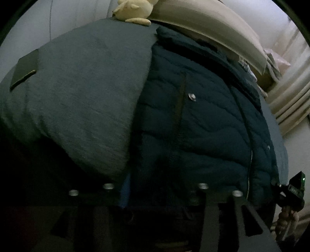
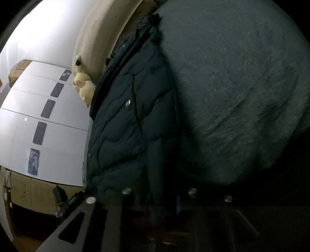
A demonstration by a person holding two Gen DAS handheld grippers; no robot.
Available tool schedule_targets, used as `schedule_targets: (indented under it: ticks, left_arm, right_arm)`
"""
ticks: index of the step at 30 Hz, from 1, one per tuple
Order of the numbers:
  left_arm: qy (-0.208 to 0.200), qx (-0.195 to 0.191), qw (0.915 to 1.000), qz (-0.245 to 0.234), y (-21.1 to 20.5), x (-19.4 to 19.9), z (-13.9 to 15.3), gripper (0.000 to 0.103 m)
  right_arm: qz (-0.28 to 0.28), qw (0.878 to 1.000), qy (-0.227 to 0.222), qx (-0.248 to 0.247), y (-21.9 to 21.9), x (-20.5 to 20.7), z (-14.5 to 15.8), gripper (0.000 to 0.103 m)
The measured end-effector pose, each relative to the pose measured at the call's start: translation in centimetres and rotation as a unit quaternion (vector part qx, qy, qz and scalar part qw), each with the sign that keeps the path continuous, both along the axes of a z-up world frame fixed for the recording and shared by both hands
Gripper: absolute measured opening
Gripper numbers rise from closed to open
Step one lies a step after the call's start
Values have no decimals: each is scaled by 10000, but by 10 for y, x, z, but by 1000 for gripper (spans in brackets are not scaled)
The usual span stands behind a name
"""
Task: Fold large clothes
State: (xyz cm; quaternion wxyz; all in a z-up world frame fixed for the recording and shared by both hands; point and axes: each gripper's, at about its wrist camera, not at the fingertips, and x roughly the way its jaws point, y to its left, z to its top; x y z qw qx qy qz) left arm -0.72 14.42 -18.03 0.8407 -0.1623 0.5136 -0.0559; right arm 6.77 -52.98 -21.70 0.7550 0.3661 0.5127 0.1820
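Across grey-blanketed bed [image 1: 77, 97]: one dark teal quilted puffer jacket [image 1: 203, 116] lies spread, running from near edge up toward cream headboard [image 1: 203, 21]. One silver snap button [image 1: 192, 96] shows on its front. One cream plush toy [image 1: 133, 9] sits at far edge; one dark flat book [image 1: 24, 68] at left edge. Your left gripper [image 1: 155, 195] hangs over jacket hem, fingers too dark to read, so you cannot tell jaw state. Your right gripper [image 2: 158, 195] likewise shadowed at hem: cannot tell.
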Motion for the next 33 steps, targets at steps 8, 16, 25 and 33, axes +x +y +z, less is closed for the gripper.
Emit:
schedule_targets:
  ticks: [8,16,25,33]
  left_arm:
    - [63,123,9999,-98,3,1,-3,11]
    - [-212,147,9996,-80,6,-11,16,9]
    - [-518,-154,9985,-73,23,-24,42,8]
    - [-922,-302,9953,-50,24,-14,80,8]
  right_arm:
    - [288,9995,14,-94,5,1,-1,15]
    - [469,9982,-277,-233,7,-11,25,12]
    - [450,9974,-556,132,-3,-24,50,11]
    - [446,9910,-1103,616,-10,-21,86,10]
